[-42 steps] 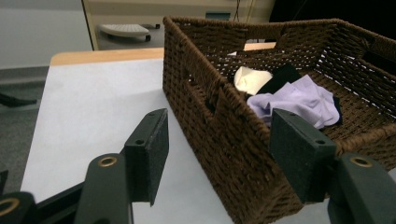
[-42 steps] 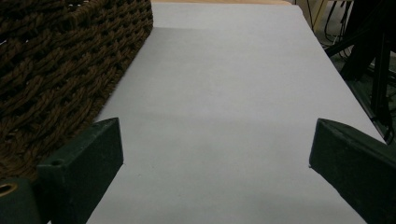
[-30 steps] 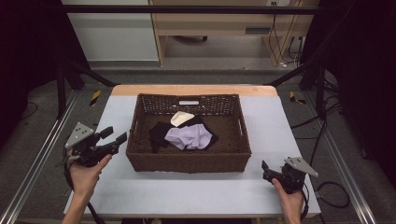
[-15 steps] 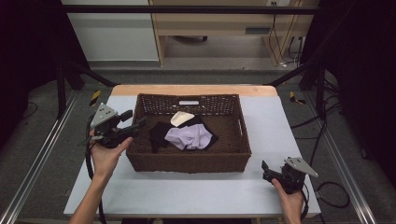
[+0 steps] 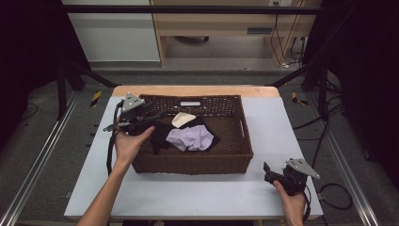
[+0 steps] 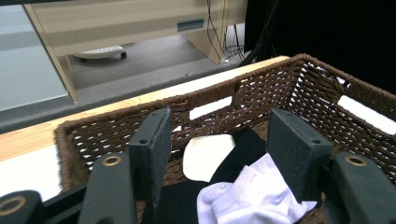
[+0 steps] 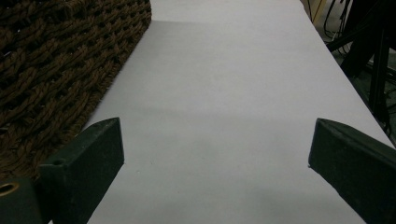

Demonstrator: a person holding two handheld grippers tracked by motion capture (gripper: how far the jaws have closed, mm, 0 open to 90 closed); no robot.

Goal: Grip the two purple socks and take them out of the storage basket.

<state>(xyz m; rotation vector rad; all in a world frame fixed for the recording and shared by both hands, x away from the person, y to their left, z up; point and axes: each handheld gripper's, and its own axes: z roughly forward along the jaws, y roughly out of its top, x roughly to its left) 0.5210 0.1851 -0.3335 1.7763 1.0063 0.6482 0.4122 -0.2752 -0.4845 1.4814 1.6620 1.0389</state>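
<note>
Left gripper [image 5: 157, 114] held over basket [image 5: 235, 160] left rim, jaws apart, nothing gripped; its view: white sock [image 6: 252, 198] and cream piece [image 6: 205, 156] ahead between jaws. Right gripper [image 5: 267, 170] spread wide, empty; bare table [image 7: 233, 93] ahead.

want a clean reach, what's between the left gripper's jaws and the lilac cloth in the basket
Nothing solid: in the left gripper view the open left gripper looks straight at the lilac cloth, with black cloth lying in front, inside the basket.
</note>
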